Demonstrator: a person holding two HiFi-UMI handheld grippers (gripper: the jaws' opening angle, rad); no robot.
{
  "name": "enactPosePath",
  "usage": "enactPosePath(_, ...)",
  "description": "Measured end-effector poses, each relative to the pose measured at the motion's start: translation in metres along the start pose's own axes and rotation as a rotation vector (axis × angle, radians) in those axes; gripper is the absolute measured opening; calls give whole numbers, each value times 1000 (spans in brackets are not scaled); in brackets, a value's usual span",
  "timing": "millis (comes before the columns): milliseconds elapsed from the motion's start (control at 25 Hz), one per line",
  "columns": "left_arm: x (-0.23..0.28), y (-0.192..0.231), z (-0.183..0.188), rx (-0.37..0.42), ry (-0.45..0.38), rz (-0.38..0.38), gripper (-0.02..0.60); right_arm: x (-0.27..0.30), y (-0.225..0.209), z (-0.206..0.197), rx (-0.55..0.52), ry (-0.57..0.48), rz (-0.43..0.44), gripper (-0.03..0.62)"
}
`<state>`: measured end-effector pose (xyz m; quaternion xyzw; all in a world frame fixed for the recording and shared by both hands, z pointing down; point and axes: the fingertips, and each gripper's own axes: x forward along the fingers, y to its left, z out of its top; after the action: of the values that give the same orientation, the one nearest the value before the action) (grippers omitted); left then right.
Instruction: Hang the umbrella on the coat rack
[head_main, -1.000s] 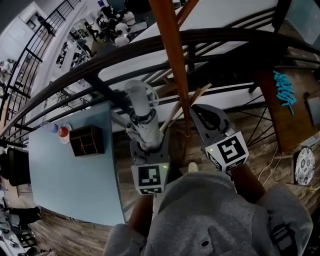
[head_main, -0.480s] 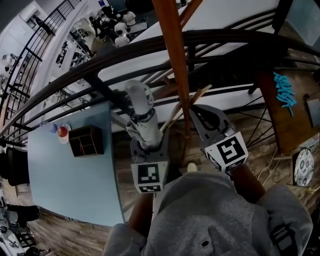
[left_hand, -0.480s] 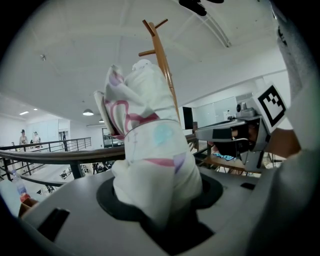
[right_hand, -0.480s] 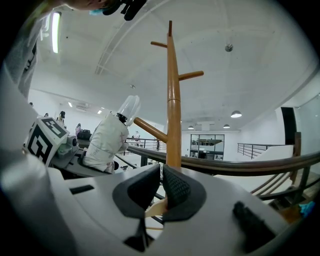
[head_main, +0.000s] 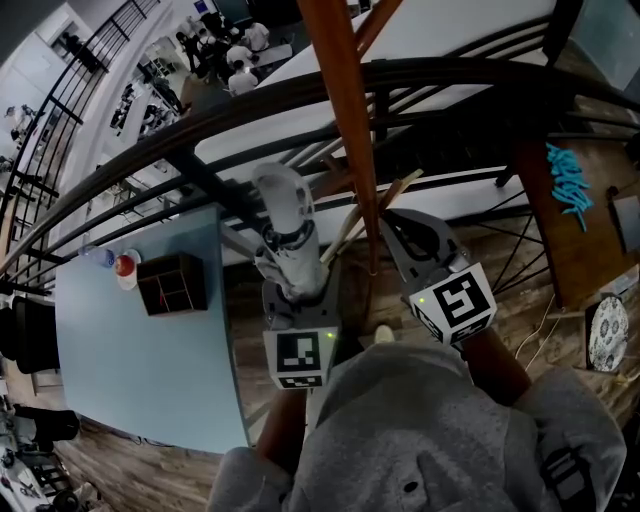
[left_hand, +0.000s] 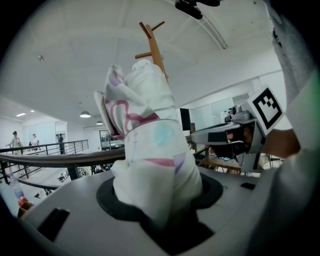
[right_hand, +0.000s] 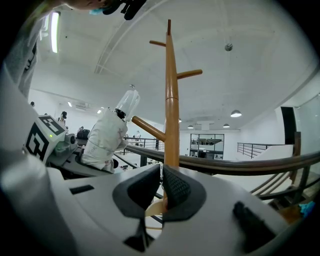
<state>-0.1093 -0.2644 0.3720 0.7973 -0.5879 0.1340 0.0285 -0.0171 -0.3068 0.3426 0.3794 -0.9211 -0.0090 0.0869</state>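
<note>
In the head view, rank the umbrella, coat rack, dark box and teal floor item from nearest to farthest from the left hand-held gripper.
1. umbrella: held by the left hand-held gripper.
2. coat rack: just right of it.
3. dark box: left, on the blue table.
4. teal item: far right.

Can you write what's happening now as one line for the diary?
left hand-held gripper: shut on umbrella | right hand-held gripper: shut, by coat rack | umbrella: not yet hung
</note>
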Motion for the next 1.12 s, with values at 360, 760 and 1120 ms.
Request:
enactPosePath(360,3,12,-11,-21,20,37,242,2,0,-3,-7,6,10,32)
enactPosePath(760,-1,25,-22,-16,45,54,242,7,1,-4,-3,6,16,32)
enactPosePath(1120,-11,27,-35,31,80,56,242,10,4,-6,-1,12,28,32)
